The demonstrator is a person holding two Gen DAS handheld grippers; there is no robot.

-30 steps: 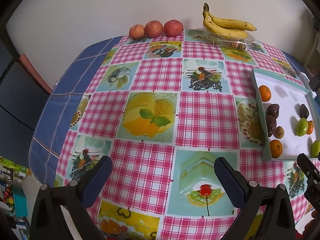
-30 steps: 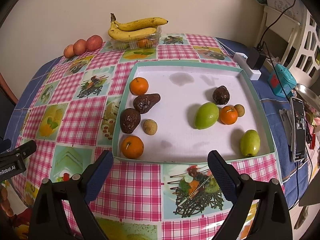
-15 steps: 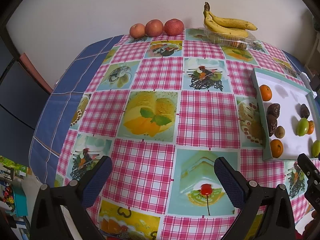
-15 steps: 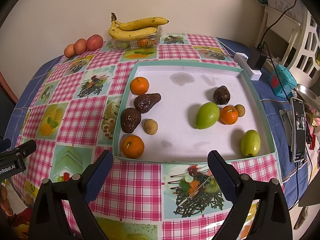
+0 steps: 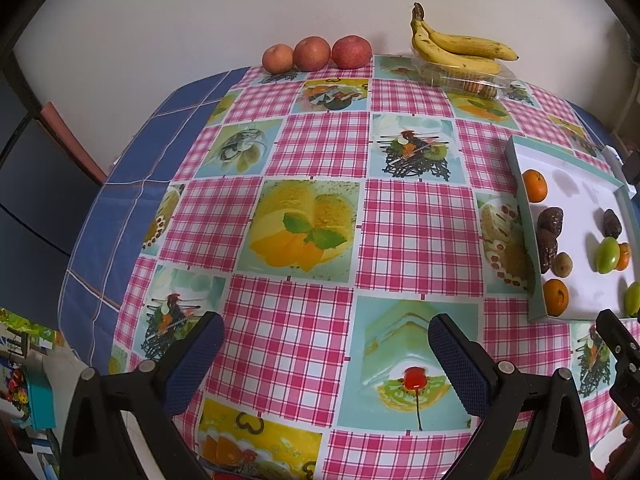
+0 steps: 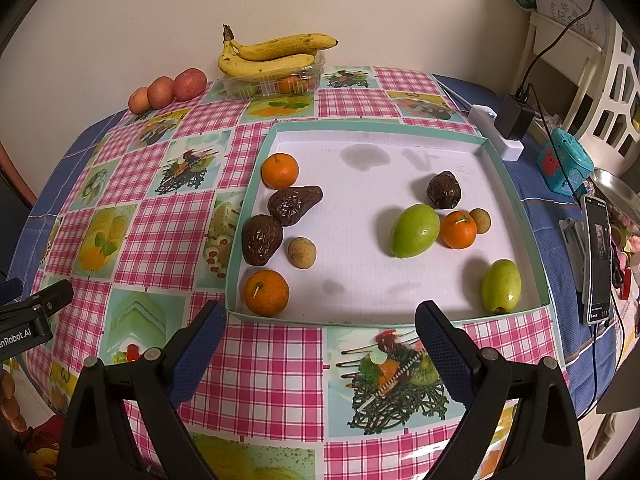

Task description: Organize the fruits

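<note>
- Nine mixed fruits lie loosely scattered in your shallow white tray with teal rim (image 6: pixel 516 200), unsorted by kind.
- Your left hand-held gripper (image 5: pixel 326 350) and right hand-held gripper (image 6: pixel 320 336) both gape empty.

**Domestic dining corner**

A home setting. The counter (image 5: pixel 320 216) wears a glossy pink-gingham oilcloth printed with dessert pictures (image 6: pixel 168 216), laid over a blue checked cloth (image 5: pixel 120 208), and stands against a plain cream wall (image 6: pixel 120 20). Household items crowd its far right side: a white power strip with a black charger plugged in (image 6: pixel 505 128), a turquoise plastic toy-like gadget (image 6: pixel 566 164), a smartphone propped on a stand (image 6: pixel 598 258). A white lattice-backed chair (image 6: pixel 600 76) stands beside it. Loose yellow bananas on a clear plastic punnet (image 6: pixel 272 68) and three red apples (image 5: pixel 316 54) rest along the wall.
</note>
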